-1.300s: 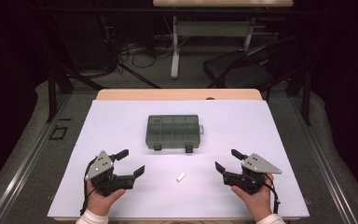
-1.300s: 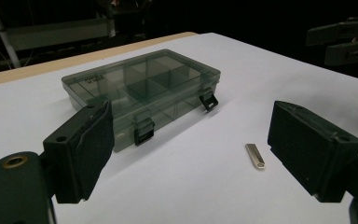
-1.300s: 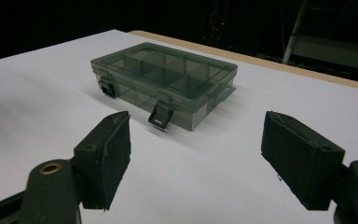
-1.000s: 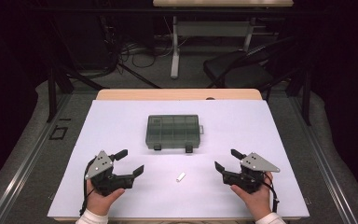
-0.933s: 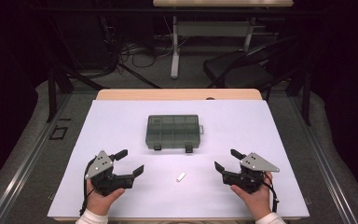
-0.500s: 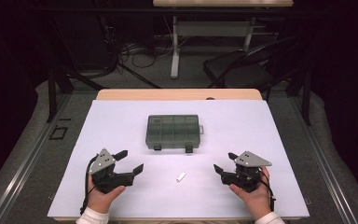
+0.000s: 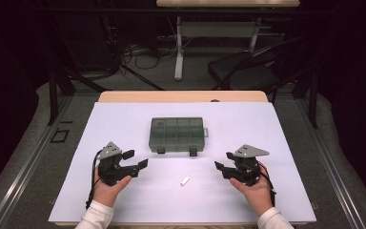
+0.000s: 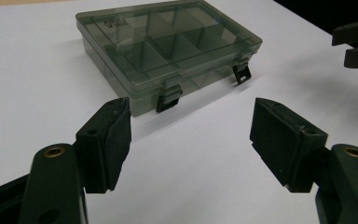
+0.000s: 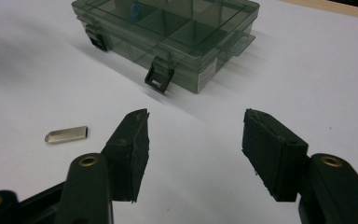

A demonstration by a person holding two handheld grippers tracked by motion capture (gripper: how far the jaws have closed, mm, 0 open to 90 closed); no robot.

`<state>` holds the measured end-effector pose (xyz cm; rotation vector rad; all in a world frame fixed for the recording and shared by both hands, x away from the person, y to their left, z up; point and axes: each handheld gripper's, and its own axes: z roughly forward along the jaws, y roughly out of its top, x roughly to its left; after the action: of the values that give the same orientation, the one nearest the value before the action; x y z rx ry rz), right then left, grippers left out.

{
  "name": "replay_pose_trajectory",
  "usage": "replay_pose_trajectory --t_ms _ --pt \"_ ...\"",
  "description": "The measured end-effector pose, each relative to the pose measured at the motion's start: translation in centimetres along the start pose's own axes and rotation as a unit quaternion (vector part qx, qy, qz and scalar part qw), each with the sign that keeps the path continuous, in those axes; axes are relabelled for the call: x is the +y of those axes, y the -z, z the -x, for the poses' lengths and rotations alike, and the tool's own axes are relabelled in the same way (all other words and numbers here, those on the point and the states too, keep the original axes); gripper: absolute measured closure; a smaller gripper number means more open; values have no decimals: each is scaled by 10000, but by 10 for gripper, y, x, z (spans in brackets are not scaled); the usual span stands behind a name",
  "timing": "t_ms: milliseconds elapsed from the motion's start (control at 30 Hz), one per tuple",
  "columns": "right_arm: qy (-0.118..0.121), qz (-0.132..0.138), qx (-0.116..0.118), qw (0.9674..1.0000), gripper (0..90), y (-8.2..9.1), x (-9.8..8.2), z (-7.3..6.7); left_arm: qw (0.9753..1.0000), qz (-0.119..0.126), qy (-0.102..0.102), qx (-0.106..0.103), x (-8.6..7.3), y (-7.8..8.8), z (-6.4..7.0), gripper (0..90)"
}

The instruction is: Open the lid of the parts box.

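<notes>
**Fingers spread, nothing between them**

My fingers on the left gripper (image 8: 191,135) stand apart with only bare desk between them, though they have just been closing a little. Past their tips lies the smoky grey plastic box (image 8: 168,56), lid down, its two black latches facing me and its dividers visible through the clear top. It is near but not touched.

The fingers on my right gripper (image 9: 193,149) are likewise spread over bare desk, and they too have just been narrowing, gripping nothing. Ahead of them sits the same box, one latch hanging toward me. Off to the left in the right gripper view, a small silver metal piece (image 9: 66,134) lies flat on the white surface, apart from my fingers.

From above, my left gripper (image 7: 134,160) and right gripper (image 7: 224,162) sit at either side of the white desk (image 7: 276,143), both pointing inward. The box (image 7: 177,135) rests at the middle, beyond both hands, and the metal piece (image 7: 185,180) lies between the grippers, nearer me than the box.
</notes>
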<state>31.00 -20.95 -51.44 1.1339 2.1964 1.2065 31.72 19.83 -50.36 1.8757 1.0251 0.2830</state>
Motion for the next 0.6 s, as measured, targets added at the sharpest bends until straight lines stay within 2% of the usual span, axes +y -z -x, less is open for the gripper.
replay_pose_trajectory --t_ms 67,100,133,167,333,433,500,600 --pt "38 -12 -62 10000 418 -5 6 2 10000 -86 2 -11 7 -4 -1 304" --pt "-40 -54 -46 10000 421 -10 12 3 9999 -163 28 8 14 -9 -2 308" --pt "-40 -54 -46 10000 421 -10 12 3 9999 -163 28 8 14 -9 -2 313" --pt "-125 -136 30 9998 426 -14 17 5 9998 -193 30 26 18 -12 -2 313" --pt "-193 -300 210 9991 431 -28 28 7 9991 -390 137 129 33 -26 -5 335" --pt "-152 -313 172 9992 429 -40 35 7 9987 -448 185 151 40 -33 -9 347" --pt "-165 -330 150 9992 429 -43 37 7 9985 -498 197 139 45 -36 -13 351" --pt "-155 -341 132 9992 442 -51 46 6 9982 -549 150 175 51 -43 -18 392"
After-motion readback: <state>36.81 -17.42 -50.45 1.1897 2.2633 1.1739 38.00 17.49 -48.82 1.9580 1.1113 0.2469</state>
